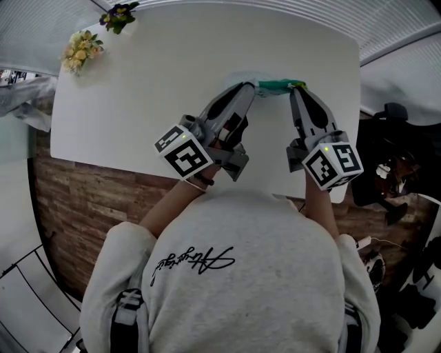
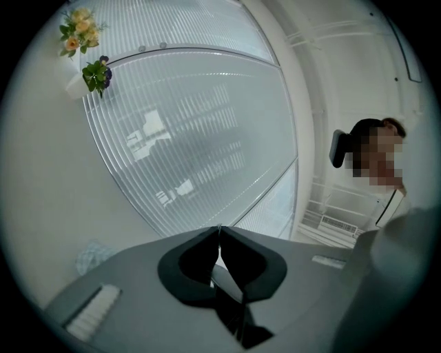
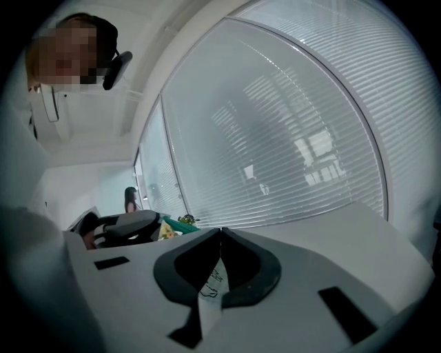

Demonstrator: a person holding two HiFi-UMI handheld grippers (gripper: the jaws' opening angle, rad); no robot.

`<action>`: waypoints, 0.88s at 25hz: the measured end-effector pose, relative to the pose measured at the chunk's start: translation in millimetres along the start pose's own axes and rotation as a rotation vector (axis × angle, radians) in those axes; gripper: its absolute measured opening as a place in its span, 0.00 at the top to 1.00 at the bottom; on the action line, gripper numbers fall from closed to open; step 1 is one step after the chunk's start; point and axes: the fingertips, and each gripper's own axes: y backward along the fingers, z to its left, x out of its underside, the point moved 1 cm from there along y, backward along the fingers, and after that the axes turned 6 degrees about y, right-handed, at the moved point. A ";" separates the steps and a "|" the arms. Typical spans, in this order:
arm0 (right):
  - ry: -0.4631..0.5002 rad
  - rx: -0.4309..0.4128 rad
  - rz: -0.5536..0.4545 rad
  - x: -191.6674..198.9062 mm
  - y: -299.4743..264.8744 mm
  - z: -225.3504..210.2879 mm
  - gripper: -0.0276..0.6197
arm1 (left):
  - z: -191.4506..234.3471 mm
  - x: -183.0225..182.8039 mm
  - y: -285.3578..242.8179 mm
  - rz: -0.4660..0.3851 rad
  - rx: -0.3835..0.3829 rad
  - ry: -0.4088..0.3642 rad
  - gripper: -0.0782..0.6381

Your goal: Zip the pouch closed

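Note:
A small green pouch [image 1: 279, 86] hangs stretched between my two grippers above the far side of the white table [image 1: 138, 103]. My left gripper [image 1: 252, 87] is shut on the pouch's left end; in the left gripper view its jaws [image 2: 219, 229] are closed with a thin pale strip [image 2: 226, 279] pinched between them. The right gripper [image 1: 298, 87] is shut on the right end. The right gripper view shows a pale printed piece of the pouch [image 3: 212, 281] caught in the closed jaws. Beyond them, that view shows the left gripper's fingers [image 3: 131, 224] and the green pouch [image 3: 176, 222].
Two small bunches of flowers [image 1: 83, 48] [image 1: 118, 15] lie at the table's far left corner. A dark chair [image 1: 393, 114] and gear stand to the right of the table. Ribbed window blinds [image 2: 200, 138] fill the background, and a person sits at the side.

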 end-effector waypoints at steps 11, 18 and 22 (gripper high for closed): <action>-0.026 0.037 -0.016 -4.3 4.5 -19.9 0.95 | -6.5 -5.4 0.4 -0.013 0.011 -0.015 0.88; -0.013 0.046 -0.015 -4.5 2.3 -22.7 0.95 | -7.9 -2.9 -0.2 -0.002 0.019 -0.020 0.88; -0.029 0.047 -0.018 -3.8 -1.4 -24.8 0.95 | -9.0 -2.2 -1.0 0.008 0.024 -0.022 0.88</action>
